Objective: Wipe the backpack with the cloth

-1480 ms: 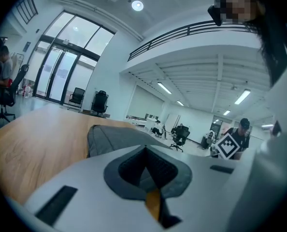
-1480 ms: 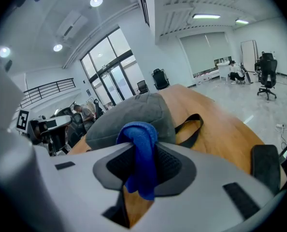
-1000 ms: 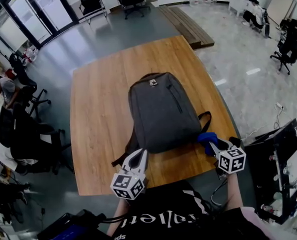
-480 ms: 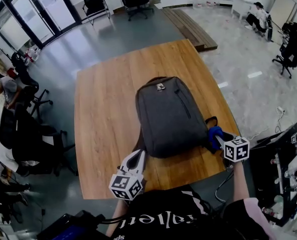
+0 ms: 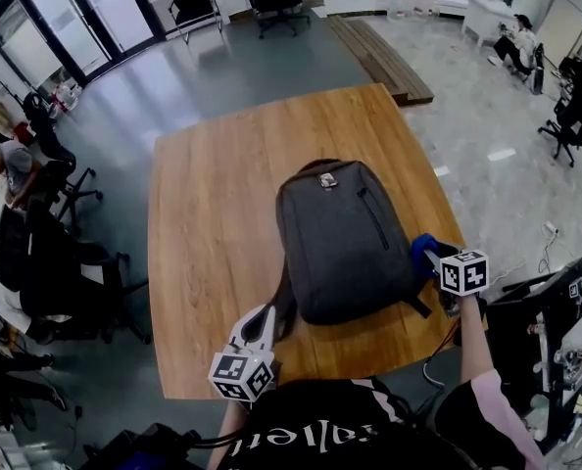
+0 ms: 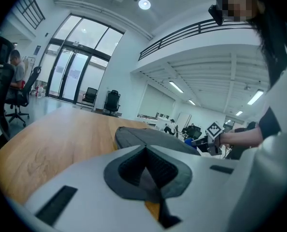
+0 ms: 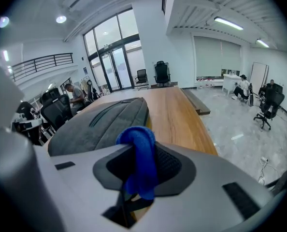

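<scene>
Pinching bunched blue cloth point(image 7: 138, 151) — right hand-held gripper point(image 7: 138, 175), beside grey woven backpack point(image 5: 345, 243).

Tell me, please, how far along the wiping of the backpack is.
Done: the cloth is clamped in the right hand-held gripper. In hand: that gripper holds the cloth at the right edge of the backpack; whether it touches is unclear. The left hand-held gripper is shut and empty by the near left corner. Left: probably the broad top face, since the cloth is only at the edge.
</scene>
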`<state>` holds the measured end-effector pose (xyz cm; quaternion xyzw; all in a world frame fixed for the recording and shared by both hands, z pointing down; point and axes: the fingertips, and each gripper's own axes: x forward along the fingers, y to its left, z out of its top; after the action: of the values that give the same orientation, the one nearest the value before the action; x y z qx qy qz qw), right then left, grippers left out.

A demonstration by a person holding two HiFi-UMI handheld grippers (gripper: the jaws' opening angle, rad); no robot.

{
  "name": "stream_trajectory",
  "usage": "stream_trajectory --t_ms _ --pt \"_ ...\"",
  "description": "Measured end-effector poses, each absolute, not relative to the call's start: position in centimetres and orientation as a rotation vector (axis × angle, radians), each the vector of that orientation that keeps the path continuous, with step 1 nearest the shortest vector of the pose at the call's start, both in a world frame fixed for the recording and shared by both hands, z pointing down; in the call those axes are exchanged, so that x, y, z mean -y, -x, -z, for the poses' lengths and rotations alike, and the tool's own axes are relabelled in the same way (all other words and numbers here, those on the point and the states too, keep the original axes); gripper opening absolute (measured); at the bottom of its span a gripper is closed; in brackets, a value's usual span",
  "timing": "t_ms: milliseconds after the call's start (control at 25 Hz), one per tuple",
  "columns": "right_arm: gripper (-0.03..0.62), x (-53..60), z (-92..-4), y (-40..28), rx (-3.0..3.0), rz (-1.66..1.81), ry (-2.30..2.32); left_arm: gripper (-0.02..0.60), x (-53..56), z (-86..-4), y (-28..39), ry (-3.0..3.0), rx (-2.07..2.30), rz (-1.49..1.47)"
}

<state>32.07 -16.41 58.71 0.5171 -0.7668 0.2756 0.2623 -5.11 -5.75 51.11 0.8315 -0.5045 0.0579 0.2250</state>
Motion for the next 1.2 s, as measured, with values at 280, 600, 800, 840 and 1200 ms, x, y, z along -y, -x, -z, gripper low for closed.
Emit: stream_trajectory --t_ms 280,600,800,840,1200 --pt "0.104 23.5 -58.3 -31.0 2.093 -0.734 -1.353 -0.002 7.7 -52.0 6.1 -2.277 1.393 -0.185" --pt "0.104 32.2 -58.7 -29.1 2.101 -0.704 -1.287 -0.002 10.8 -53.0 7.1 -2.255 1.398 -0.198" --pt "0.104 37.0 -59.0 -27.8 2.08 -0.678 -1.252 -0.002 12.1 -53.8 7.3 -2.227 1.39 -0.187" --pt "0.104 37.8 -59.1 -27.4 2.073 -0.669 -1.242 -0.002 12.2 -54.1 7.4 -2.217 1.389 -0.185" --pt "0.104 44.2 -59.6 -25.0 2.034 -0.618 -1.191 -0.002 13.0 -56.1 8.7 -2.151 1.387 -0.188"
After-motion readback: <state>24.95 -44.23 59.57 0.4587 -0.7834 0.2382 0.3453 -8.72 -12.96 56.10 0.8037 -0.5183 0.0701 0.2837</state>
